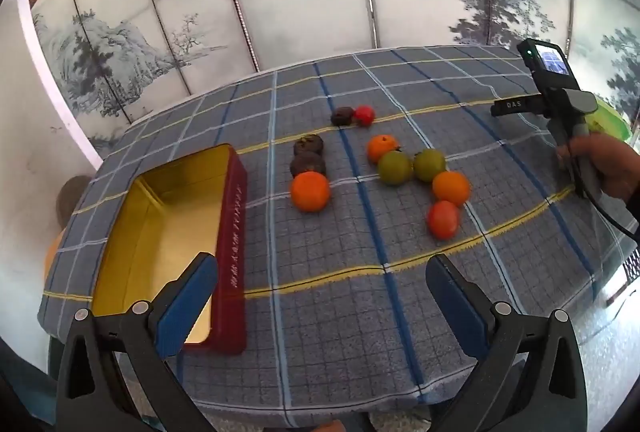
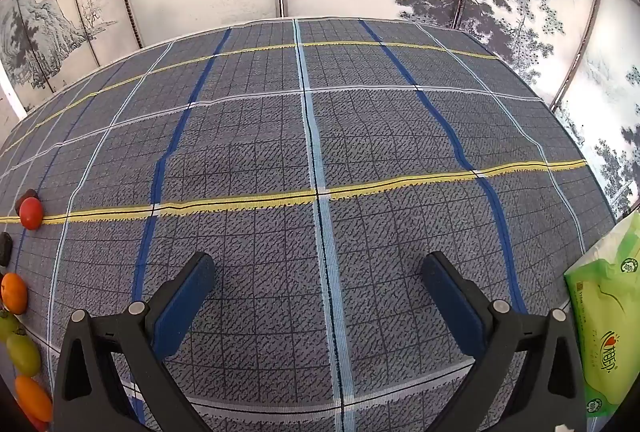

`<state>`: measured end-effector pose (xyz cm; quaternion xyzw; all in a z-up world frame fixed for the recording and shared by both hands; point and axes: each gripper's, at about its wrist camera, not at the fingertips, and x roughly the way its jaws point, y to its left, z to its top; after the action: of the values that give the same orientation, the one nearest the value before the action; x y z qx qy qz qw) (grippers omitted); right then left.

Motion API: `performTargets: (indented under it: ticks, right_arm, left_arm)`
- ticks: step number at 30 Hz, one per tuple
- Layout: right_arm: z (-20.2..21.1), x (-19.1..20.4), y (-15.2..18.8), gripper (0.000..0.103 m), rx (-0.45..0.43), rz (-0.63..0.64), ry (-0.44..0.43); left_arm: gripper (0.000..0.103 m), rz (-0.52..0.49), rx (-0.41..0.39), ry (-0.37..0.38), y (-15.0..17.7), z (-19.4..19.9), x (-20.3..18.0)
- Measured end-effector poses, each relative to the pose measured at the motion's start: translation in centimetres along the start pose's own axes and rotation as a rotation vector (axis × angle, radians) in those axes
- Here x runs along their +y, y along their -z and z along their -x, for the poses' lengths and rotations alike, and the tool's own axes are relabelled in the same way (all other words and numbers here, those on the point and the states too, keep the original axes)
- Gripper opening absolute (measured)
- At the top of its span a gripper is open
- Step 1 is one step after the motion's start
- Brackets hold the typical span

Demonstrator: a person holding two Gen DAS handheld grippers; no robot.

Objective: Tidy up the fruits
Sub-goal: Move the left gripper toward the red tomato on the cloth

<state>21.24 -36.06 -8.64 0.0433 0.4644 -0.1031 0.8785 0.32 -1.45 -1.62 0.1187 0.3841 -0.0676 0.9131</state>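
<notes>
A table under a blue-grey plaid cloth (image 1: 320, 312) holds ten small scattered fruits and an empty tin box (image 1: 168, 232), gold inside with dark red walls. The left gripper (image 1: 320, 296) hovers above the near table edge, jaws wide apart and holding nothing; the box lies just ahead to its left, its long axis running away from the camera. The nearest fruit, an orange (image 1: 310, 191), sits ahead and slightly left, just right of the box's far end, with two dark fruits behind it. The right gripper (image 2: 318, 296), also wide apart and empty, faces bare cloth (the fruits crowd its far left edge), so the left hand seems better placed. A green tissue pack (image 2: 604, 320) lies at the right.
</notes>
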Motion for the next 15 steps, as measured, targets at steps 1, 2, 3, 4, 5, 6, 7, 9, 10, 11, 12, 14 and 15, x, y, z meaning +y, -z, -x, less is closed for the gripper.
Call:
performTargets:
  ticks: [1,2,3,4,5,6,7,9,10,11,12,14,15]
  right_arm:
    - [0.0,0.0,0.0,0.103,0.0,0.0,0.0]
    - [0.0,0.0,0.0,0.103,0.0,0.0,0.001]
    - [0.0,0.0,0.0,0.103,0.0,0.0,0.001]
    - [0.0,-0.1,0.0,0.103,0.0,0.0,-0.002]
    - [0.0,0.1,0.0,0.103,0.002,0.007,-0.003]
    - [0.1,0.1,0.1,0.103,0.006,0.021,-0.013]
    - [0.2,0.2,0.1,0.103,0.012,0.035,-0.021]
    - [0.5,0.1,0.7,0.103,0.027,0.048,-0.031]
    - [0.7,0.0,0.9,0.103,0.036,0.049,-0.034]
    - [0.9,0.1,1.0,0.103,0.04,0.05,-0.033]
    - [1.1,0.1,1.3,0.103,0.042,0.057,-0.036]
    - [1.6,0.0,1.9,0.103,0.033,0.064,-0.036]
    - [1.8,-0.2,2.2,0.103,0.028,0.062,-0.032]
  left_arm:
    - [0.103,0.003,0.009,0.004,0.0,-0.2,0.0]
    - [0.103,0.006,0.021,0.007,0.1,-0.5,0.2]
    - [0.103,0.002,0.03,0.008,0.1,-0.8,0.1]
    - [0.103,-0.004,0.043,0.013,0.0,-1.0,0.0]
    - [0.103,-0.004,0.055,0.019,0.0,-1.2,0.0]
    - [0.103,0.001,0.058,0.022,0.1,-1.4,0.0]
    - [0.103,0.004,0.065,0.028,0.1,-1.7,0.0]
    - [0.103,-0.007,0.082,0.059,0.1,-2.2,-0.3]
    - [0.103,-0.026,0.085,0.074,0.2,-2.3,-0.5]
    - [0.103,-0.053,0.085,0.095,0.2,-2.6,-0.9]
    - [0.103,-0.074,0.085,0.117,0.3,-2.8,-1.2]
    - [0.103,-0.103,0.088,0.142,0.3,-3.2,-2.0]
    - [0.103,-0.114,0.093,0.157,0.2,-3.4,-2.4]
